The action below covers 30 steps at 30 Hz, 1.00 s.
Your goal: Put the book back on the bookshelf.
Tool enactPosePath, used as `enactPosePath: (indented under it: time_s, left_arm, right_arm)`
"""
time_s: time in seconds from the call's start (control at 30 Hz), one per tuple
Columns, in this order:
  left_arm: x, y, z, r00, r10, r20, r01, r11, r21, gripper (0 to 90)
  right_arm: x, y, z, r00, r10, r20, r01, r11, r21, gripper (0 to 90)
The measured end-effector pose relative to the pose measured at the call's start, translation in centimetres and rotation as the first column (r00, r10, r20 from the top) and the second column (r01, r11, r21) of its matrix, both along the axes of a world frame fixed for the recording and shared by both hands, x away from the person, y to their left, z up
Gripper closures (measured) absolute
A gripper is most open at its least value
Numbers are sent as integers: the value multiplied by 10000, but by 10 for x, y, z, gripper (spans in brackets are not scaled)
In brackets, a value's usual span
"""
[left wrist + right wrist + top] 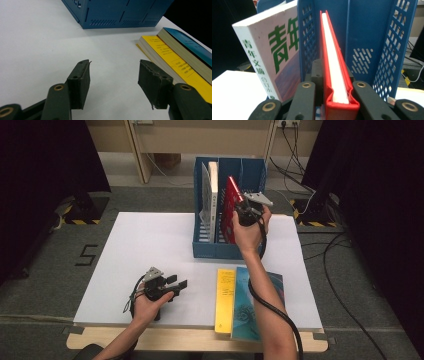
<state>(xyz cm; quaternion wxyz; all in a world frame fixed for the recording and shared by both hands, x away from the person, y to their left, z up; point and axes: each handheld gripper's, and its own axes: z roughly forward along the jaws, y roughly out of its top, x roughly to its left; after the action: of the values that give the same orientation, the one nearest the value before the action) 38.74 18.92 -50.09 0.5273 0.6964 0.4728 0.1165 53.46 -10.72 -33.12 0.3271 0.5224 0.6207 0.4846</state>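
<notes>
The right gripper (243,209) pinches a red book (332,62) upright, its long axis vertical, in the blue rack's (252,172) middle slot at the surface's far edge. The left gripper (113,82) idles, jaws spread.

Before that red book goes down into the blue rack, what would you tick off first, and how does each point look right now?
1. Right gripper clamped on red book: ok.
2. Book lined up inside a slot of the blue rack: ok.
3. White book staying in the neighbouring slot: ok.
4. Slot floor free underneath: cannot tell.
5. Left gripper open, out of the way above the table: ok.
</notes>
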Motion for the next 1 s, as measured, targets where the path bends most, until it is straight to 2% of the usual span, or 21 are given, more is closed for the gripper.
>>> enactPosePath:
  time_s: [0.13,0.37,0.7,1.0]
  left_arm:
    - [0,0,0,10000,-4,1,4,10000,9,421]
    - [-1,1,0,10000,22,21,-22,10000,-23,421]
    - [0,1,0,10000,37,-14,-37,10000,-34,421]
    - [0,2,0,10000,24,4,-24,10000,-13,421]
  right_arm:
    - [5,2,7,9998,-29,171,28,10000,77,803]
    - [15,8,13,9982,-325,512,334,9993,-166,802]
    - [34,11,8,9971,-611,444,626,9975,-339,803]
    - [46,13,1,9959,-846,310,855,9959,-307,802]
